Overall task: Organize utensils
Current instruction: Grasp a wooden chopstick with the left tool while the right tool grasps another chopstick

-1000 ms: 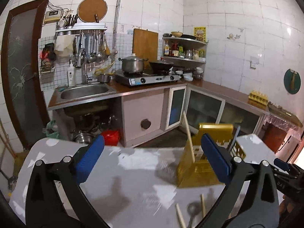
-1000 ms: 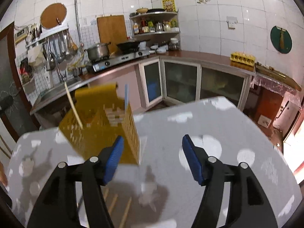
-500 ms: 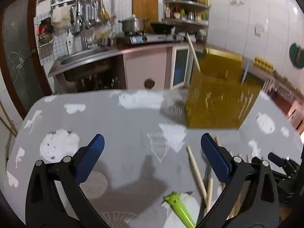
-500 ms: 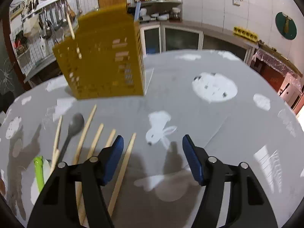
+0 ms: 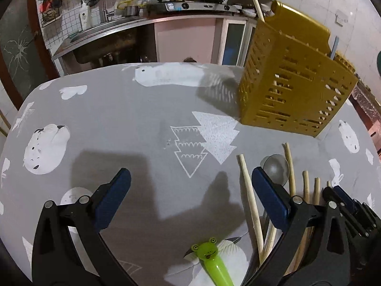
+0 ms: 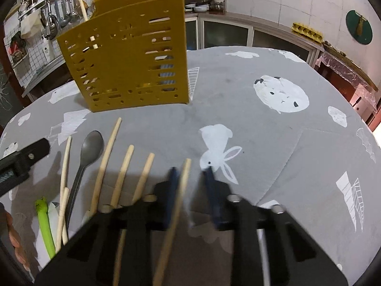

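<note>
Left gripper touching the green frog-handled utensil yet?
Apart. Left wrist view: the left gripper is open, and the frog-handled utensil lies between its fingers with bare tablecloth on both sides.

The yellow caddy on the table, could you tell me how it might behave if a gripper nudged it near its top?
The caddy stands tall on a narrow base, so a high push would probably tip it rather than slide it. Its slotted plastic walls suggest it is light, and the few utensils inside would likely add little ballast. On the tablecloth it may drag and snag a little.

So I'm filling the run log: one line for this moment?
left gripper open, empty | right gripper closing around chopstick | holder upright
</note>
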Available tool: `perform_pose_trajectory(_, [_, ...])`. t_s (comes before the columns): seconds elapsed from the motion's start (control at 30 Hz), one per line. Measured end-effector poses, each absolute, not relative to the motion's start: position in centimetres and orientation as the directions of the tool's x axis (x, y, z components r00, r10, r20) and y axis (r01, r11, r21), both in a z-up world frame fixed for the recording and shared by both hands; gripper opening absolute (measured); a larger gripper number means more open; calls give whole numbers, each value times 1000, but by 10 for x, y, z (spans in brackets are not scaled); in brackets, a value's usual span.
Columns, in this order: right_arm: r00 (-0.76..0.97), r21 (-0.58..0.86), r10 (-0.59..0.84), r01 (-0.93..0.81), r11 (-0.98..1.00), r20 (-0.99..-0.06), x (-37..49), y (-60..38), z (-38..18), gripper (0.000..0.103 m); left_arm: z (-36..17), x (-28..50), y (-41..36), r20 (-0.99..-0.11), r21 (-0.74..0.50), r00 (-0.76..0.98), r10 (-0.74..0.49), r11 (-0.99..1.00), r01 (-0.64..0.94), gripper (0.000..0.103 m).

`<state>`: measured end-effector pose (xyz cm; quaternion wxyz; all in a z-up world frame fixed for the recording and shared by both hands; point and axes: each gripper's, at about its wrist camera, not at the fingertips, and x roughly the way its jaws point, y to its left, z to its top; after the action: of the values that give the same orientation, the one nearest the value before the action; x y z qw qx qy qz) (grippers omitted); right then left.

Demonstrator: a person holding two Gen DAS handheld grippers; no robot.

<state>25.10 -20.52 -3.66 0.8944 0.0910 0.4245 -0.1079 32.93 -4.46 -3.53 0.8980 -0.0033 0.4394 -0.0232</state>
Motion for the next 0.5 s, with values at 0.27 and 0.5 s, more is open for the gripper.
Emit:
perform_pose_trajectory(0.27, [625,87,-88,245,966,-776,252,-218,-33,8,-41,337,-63,-819,6,574,-23,999,47,89])
perform_pose_trajectory(0.5, [618,93,-95,265,960,-780,251,-243,-32,8,-50,342,-77,-845,-24,532,-57,997,68,60])
